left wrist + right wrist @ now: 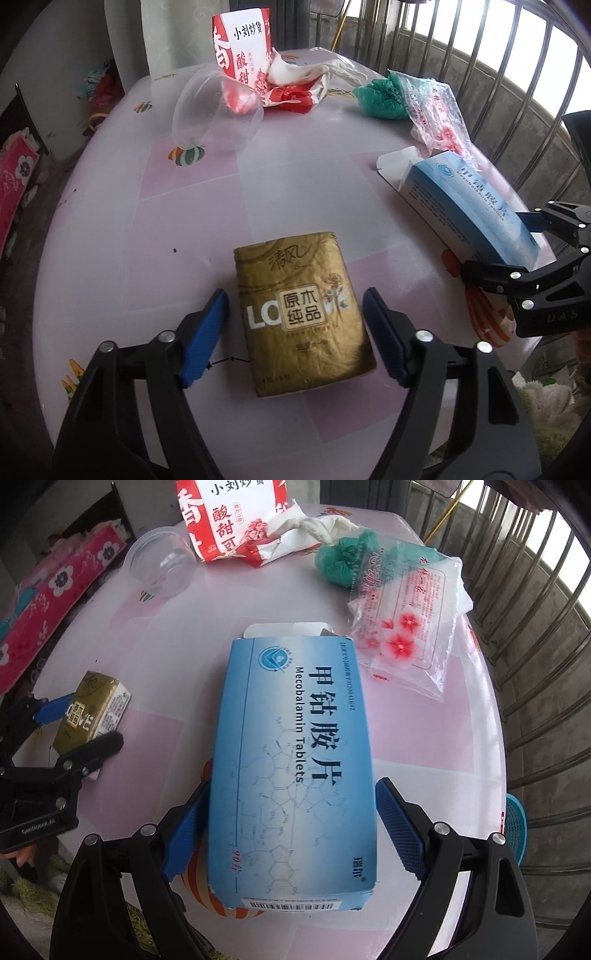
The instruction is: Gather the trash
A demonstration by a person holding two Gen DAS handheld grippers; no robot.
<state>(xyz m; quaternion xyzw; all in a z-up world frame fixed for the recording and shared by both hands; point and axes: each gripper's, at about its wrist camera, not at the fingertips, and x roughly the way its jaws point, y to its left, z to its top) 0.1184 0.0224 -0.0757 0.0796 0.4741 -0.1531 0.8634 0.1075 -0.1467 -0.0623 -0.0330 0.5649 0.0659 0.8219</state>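
A gold tissue pack (301,314) lies flat on the pink table (147,240). My left gripper (295,295) is open around it, its blue pads on either side with a small gap at each. In the right wrist view a blue medicine box (291,760) with an open far flap lies between the fingers of my right gripper (293,784). That gripper stands open; a slim gap shows at its right pad, and the left pad sits close against the box edge. The left wrist view shows the right gripper (493,243) astride the same box (469,206).
Further back lie a clear plastic cup (218,110) on its side, a red-and-white snack bag (243,48), crumpled white tissue (306,72), a green bag (380,96) and a clear flowered bag (439,114). A metal railing (480,55) runs behind the table's right edge.
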